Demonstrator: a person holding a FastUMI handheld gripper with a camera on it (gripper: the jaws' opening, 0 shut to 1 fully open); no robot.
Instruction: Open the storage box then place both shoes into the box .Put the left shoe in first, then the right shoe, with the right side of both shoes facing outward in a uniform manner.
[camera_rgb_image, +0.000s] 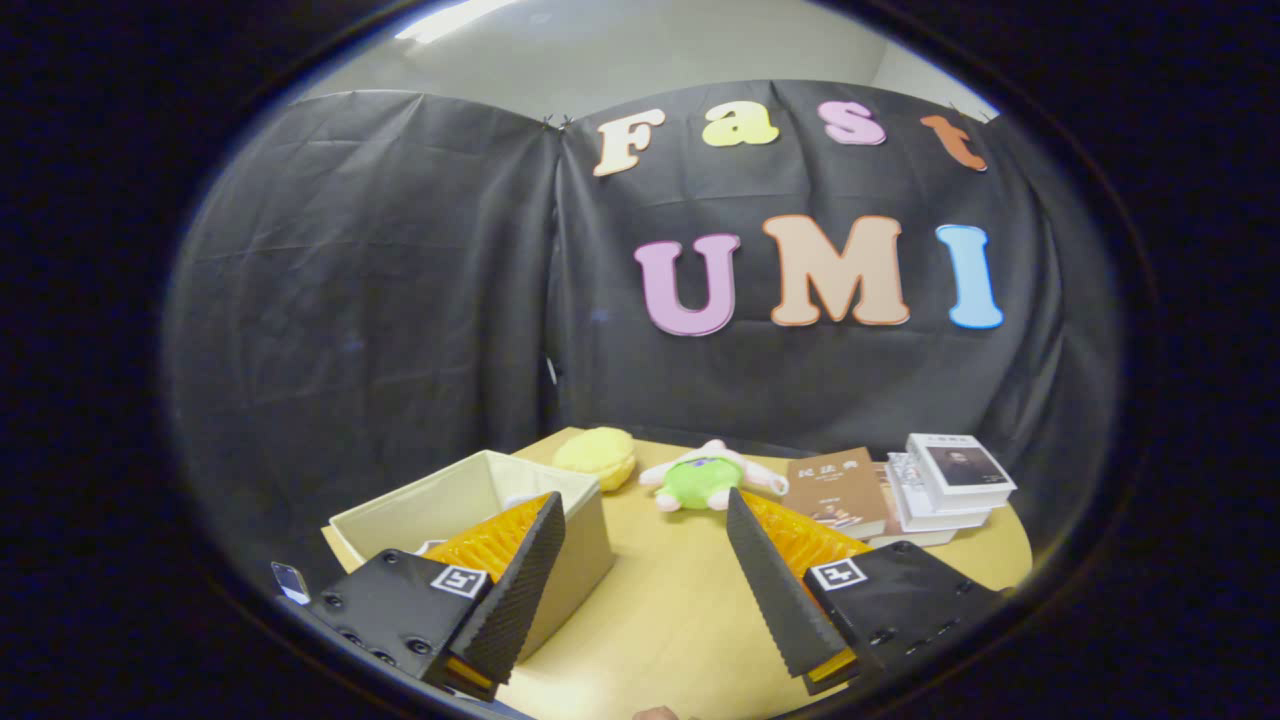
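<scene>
Your claw (640, 545) hung wide and empty above the counter (660, 610), open beige storage box (470, 495) by its left finger, green plush toy (705, 480) and books (945, 485) lay beyond.

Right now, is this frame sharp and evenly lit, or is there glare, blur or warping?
Gripper view: sharp and evenly lit, with soft shadows on the table; strong fisheye warping bows the box and the books; the gripper has its jaws open on nothing, in focus.

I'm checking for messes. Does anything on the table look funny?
Nothing stands out. The beige fabric storage box stands upright and open, the green plush toy lies beyond the open gripper, books stacked.
</scene>
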